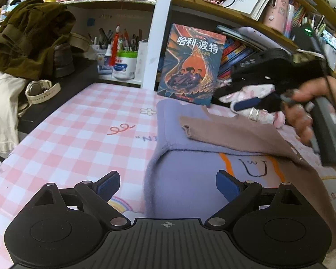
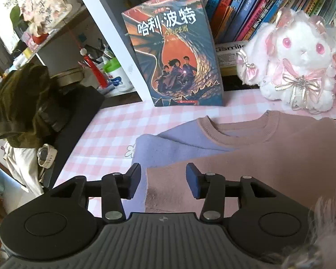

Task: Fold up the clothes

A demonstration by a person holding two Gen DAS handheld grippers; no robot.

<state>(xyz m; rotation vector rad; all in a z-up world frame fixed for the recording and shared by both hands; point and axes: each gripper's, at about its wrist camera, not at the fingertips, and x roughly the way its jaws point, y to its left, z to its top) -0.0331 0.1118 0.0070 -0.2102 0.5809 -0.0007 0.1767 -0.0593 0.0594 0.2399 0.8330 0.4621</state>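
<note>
Left wrist view: left claw (image 1: 168,185) jaws wide apart, nothing between pads, hovering over lilac edge of sweater (image 1: 190,168) lying on pink-check worktop (image 1: 78,134). Right wrist view: right claw (image 2: 163,180) jaws parted, not gripping; folded brown sleeve edge below the gap. Sweater w/ brown collar toward book (image 2: 177,53) standing at back; plush rabbit (image 2: 302,58) beside it.

Open left gripper (image 1: 168,187) above lavender-and-brown sweater (image 1: 190,163), checked tablecloth (image 1: 78,139).
</note>
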